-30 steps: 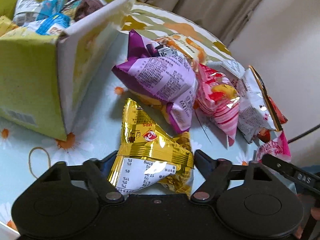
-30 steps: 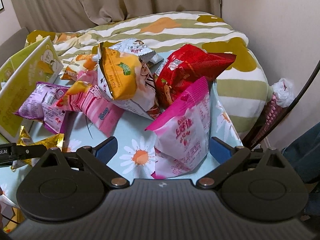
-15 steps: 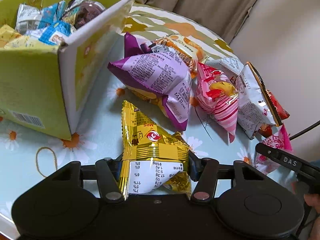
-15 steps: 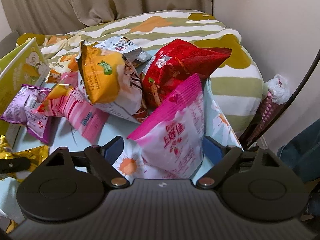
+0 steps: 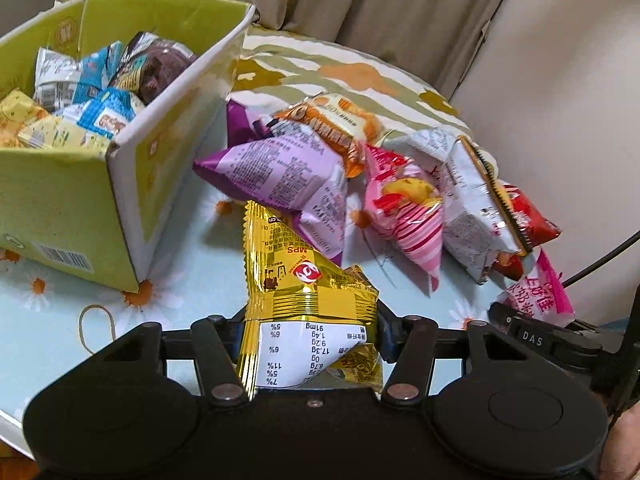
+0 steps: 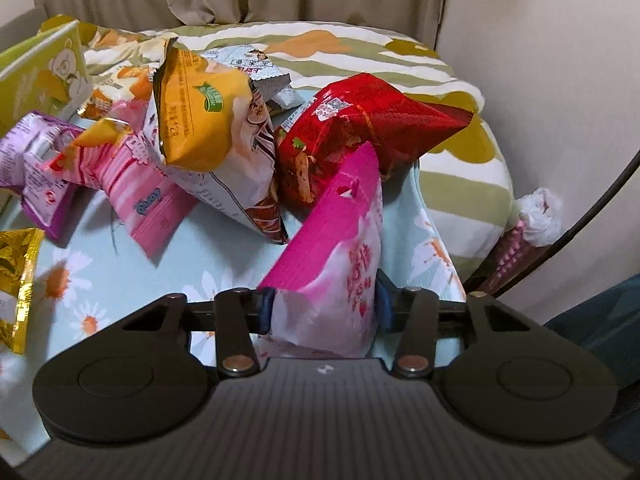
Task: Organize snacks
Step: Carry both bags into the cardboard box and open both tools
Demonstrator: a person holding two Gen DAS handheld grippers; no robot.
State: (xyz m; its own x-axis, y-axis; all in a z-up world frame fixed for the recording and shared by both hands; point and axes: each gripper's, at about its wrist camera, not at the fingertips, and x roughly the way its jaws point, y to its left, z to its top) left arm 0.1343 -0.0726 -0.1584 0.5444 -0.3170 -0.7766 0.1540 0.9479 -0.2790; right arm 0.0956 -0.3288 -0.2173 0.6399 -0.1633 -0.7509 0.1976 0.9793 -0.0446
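A gold snack packet (image 5: 304, 280) stands lifted a little off the daisy-print table, and my left gripper (image 5: 312, 330) is shut on its lower end. To its left stands the green cardboard box (image 5: 60, 200), open on top, holding several small packets. In the right wrist view my right gripper (image 6: 322, 308) has its jaws closing on a pink-and-white snack packet (image 6: 332, 248), with the blue pads (image 6: 264, 308) pressing its sides. The gold packet (image 6: 16, 272) shows at that view's left edge. The right gripper (image 5: 532, 336) and its pink packet (image 5: 536, 296) appear at the left view's right side.
A heap of packets lies mid-table: purple (image 5: 280, 172), pink-striped (image 5: 404, 208), orange-and-white (image 6: 216, 128), red (image 6: 360, 128). A rubber band (image 5: 96, 328) lies near the box. A striped blanket (image 6: 360, 48) drapes behind; a wall and a black cable (image 6: 592, 208) stand at the right.
The left jaws closed on the gold packet and raised it slightly. The right jaws, wide open a second ago, have come in against the pink packet.
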